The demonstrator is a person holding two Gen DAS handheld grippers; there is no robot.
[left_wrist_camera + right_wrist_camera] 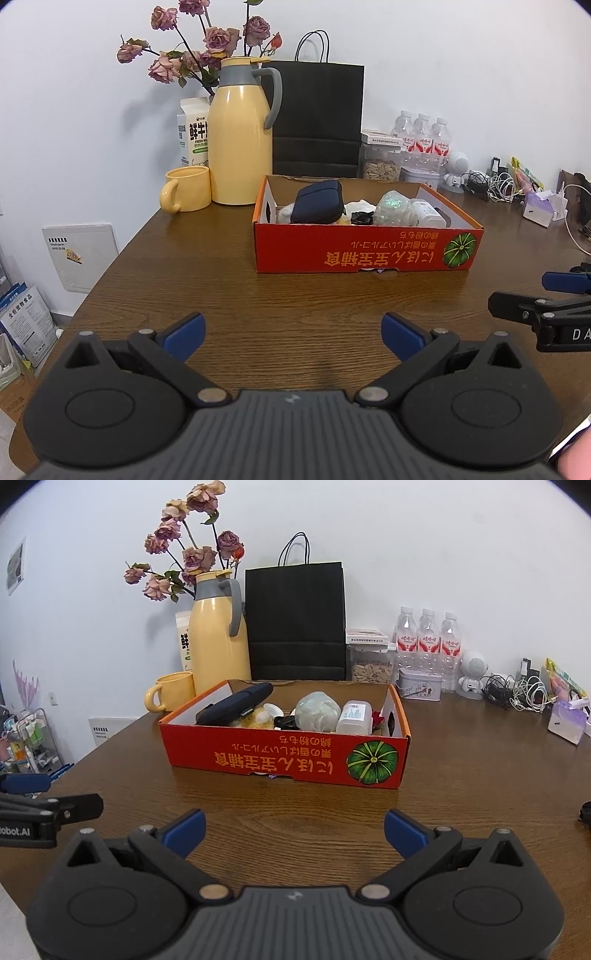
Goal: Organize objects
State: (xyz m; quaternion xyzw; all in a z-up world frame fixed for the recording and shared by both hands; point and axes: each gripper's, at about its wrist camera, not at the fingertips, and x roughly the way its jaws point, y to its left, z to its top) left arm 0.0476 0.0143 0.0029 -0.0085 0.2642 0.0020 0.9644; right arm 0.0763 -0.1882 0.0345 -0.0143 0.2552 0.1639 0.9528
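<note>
Left wrist view: my left gripper [293, 334] hovers low over the bare wooden table [221, 288], jaws wide apart and holding nothing. Right wrist view: my right gripper [294, 830] sits likewise, jaws spread and empty.

The red cardboard box [284, 755], printed with a green squash, stands ahead of both grippers near the table's middle. It already holds a dark zip pouch [234, 703] leaning on the left wall, a crinkly translucent bundle [318, 710], a small frosted plastic bottle [354, 716] lying on its side, and smaller bits I cannot identify.

I judge the sorting largely done, or not begun; no loose item lies on the open table in front of me, so I cannot tell which.

Behind the box stand a glossy yellow carafe [240, 144], a matching mug [186, 189], a matte black paper bag [317, 118] and dried roses [207, 48]. Tangled cables [517, 692] clutter the far right.
</note>
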